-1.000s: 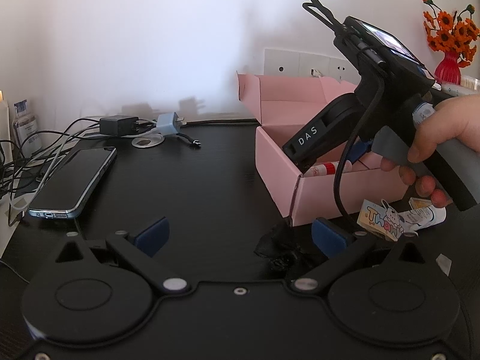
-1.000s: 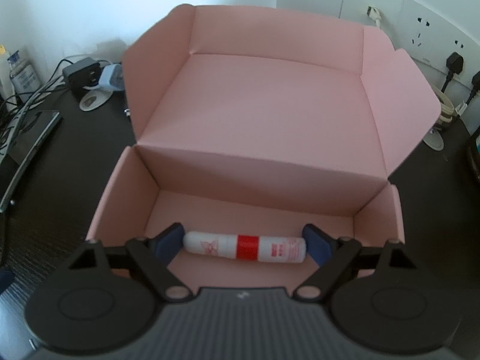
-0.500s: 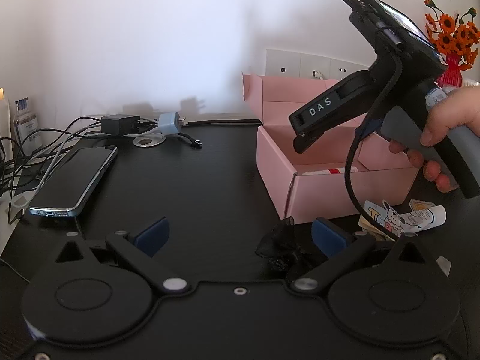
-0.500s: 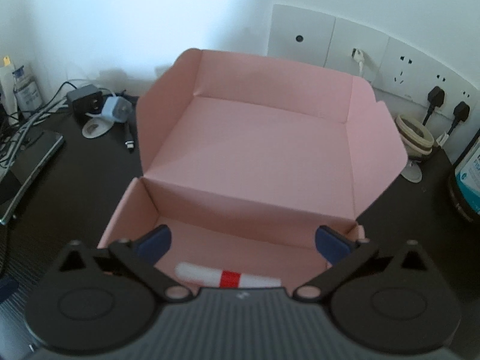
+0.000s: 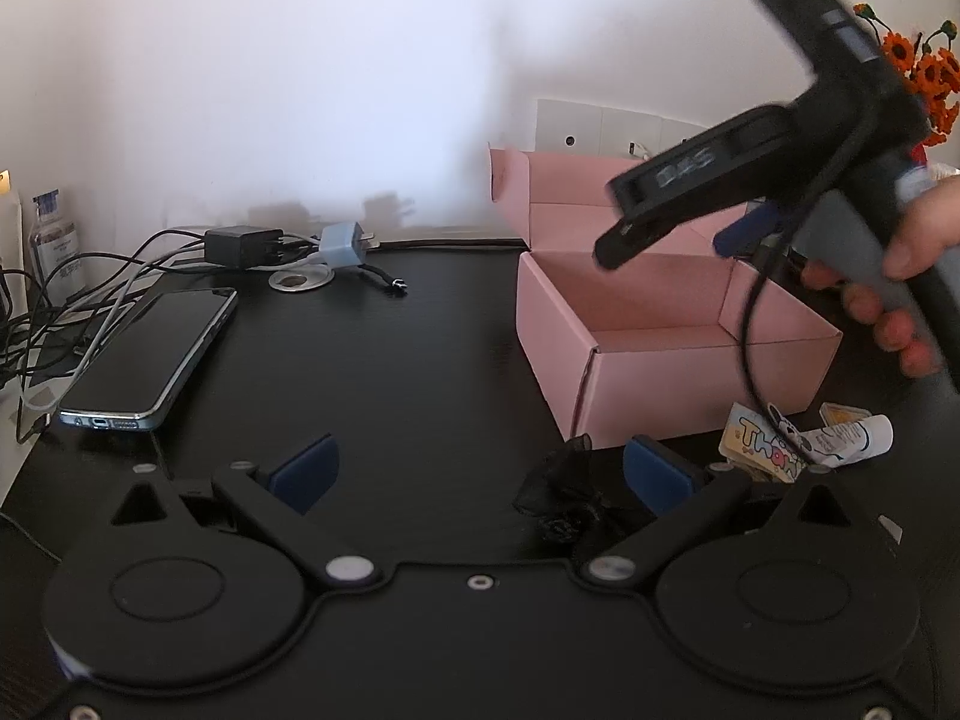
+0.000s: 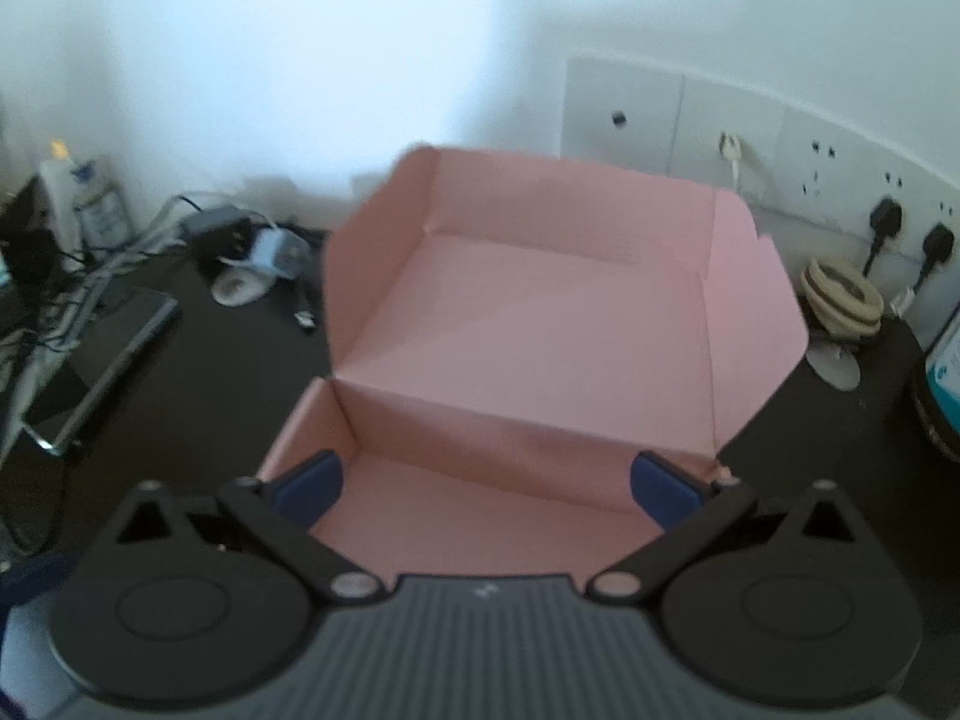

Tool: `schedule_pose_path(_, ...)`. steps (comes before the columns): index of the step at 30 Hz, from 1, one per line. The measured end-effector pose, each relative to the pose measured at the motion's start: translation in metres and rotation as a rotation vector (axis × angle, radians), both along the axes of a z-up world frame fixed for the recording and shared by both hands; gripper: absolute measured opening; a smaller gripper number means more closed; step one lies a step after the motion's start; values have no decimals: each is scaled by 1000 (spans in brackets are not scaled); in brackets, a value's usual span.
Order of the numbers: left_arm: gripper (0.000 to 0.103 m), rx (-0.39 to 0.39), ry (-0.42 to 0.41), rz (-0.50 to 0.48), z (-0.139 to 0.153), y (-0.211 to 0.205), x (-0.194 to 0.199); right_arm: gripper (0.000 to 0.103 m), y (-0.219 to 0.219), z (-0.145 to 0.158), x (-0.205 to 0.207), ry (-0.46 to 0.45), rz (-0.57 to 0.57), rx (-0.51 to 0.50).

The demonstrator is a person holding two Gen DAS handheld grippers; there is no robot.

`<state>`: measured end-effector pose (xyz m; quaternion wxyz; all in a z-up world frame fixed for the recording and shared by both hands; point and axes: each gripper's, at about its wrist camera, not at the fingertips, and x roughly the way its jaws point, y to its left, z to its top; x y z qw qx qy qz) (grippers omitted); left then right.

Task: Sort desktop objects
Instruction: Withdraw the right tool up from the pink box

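My right gripper (image 6: 483, 483) hovers above the pink box (image 6: 540, 324), jaws apart (nothing held); my left gripper (image 5: 480, 468), also spread, has black fabric (image 5: 570, 504) at four o'clock on the desk (image 5: 390, 360).

Pink box (image 6: 540, 324); black desk (image 5: 384, 360); orange flowers (image 5: 924, 72); seemingly grey-striped coil (image 6: 843, 300).

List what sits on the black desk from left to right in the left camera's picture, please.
Clear labelled bottle → dark flat smartphone → black charger block → pale blue plug adapter → open pink cardboard box → cartoon "Thank" card.
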<state>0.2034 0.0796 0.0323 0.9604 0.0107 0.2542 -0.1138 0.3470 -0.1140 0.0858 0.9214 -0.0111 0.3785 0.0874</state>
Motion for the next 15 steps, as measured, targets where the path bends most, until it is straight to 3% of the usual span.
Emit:
schedule_pose_path(8,103,3,-4,18,1,0,-2,102,-45,26,-53,-184,71,73)
schedule_pose_path(15,103,4,-13,40,2,1,-3,102,-108,16,-113,-326,73,185)
